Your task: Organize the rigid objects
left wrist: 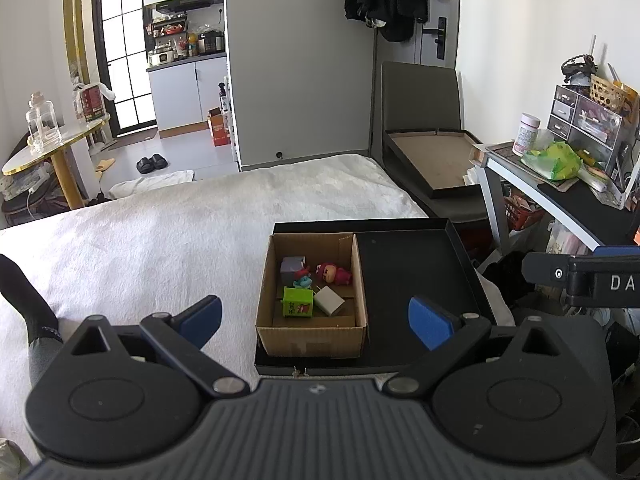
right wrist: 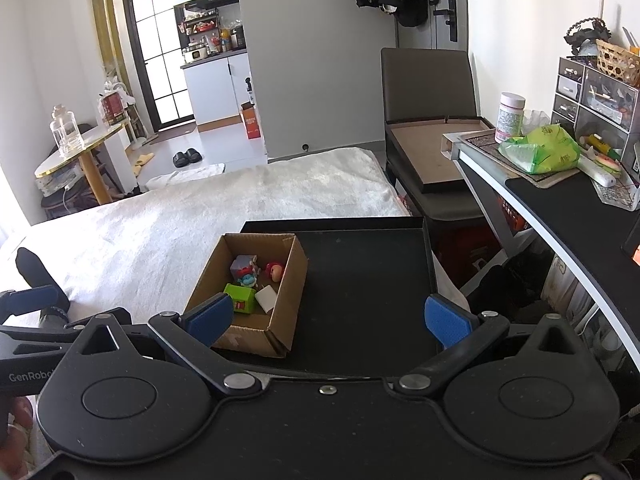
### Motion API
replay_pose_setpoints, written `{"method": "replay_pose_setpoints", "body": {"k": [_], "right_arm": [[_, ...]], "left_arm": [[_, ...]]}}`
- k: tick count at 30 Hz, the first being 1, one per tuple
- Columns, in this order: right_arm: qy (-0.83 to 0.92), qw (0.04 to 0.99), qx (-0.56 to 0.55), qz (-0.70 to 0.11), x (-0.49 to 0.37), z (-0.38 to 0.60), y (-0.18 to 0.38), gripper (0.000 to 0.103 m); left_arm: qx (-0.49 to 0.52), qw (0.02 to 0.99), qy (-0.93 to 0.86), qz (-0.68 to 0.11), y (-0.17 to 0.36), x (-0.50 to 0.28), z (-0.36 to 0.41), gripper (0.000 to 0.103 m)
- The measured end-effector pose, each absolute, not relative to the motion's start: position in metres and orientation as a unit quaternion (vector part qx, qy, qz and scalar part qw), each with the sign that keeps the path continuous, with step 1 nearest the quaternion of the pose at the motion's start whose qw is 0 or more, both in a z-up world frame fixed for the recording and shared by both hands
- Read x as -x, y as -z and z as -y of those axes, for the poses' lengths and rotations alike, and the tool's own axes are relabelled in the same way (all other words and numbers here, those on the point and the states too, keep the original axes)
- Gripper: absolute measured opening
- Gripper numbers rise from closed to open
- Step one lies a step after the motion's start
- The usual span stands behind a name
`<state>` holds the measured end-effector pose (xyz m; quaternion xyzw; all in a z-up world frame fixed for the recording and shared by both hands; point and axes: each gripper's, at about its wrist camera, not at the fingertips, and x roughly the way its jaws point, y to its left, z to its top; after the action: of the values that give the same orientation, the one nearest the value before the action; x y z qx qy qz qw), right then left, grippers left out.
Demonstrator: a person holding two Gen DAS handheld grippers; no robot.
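Two hand-held grippers, the left hand-held gripper (left wrist: 316, 318) and the right hand-held gripper (right wrist: 328, 316), are hovering released and empty at lower frame. Just beyond, mid-frame, a cardboard box (left wrist: 312, 334) is sitting in a black tray (left wrist: 416, 280) on the bed (left wrist: 160, 232), holding a green cube (left wrist: 298, 302), white block (left wrist: 329, 301), red figure (left wrist: 332, 273) and blue figure (left wrist: 303, 279).

Bright daylight from glass door (left wrist: 122, 56), fisheye-warped edges, perhaps overexposed

The cardboard box (left wrist: 312, 336) sat open in the left part of the black tray (left wrist: 416, 280). Inside it: a green carton (left wrist: 298, 302) tipped over, a white block (left wrist: 329, 301) just beside it, a blue figurine (left wrist: 303, 279), a red figurine (left wrist: 334, 274) (lying down) and a grey cube (left wrist: 291, 267).
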<state>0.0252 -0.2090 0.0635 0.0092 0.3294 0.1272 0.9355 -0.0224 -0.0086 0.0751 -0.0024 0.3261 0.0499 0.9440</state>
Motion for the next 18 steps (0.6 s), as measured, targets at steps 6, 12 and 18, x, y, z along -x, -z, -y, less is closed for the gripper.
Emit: {"method": "replay_pose_setpoints", "body": {"k": [6,12,18], "right_arm": [[-0.127,0.934,-0.008,-0.333,-0.025,0.2074,-0.0607,0.103],[-0.127,0.934,-0.008,-0.334,-0.025,0.2074,-0.0602,0.103],[-0.126,0.934,-0.008,-0.334,-0.0249,0.207,-0.0598,0.103]], "left_arm": [[0.001,0.943,-0.05,-0.329,-0.0736,0.0224,0.0087,0.099],[0.001,0.943,-0.05,-0.33,-0.0725,0.0225,0.0096,0.099],[0.002,0.942,-0.05,-0.331,-0.0717,0.022,0.0101,0.099]]}}
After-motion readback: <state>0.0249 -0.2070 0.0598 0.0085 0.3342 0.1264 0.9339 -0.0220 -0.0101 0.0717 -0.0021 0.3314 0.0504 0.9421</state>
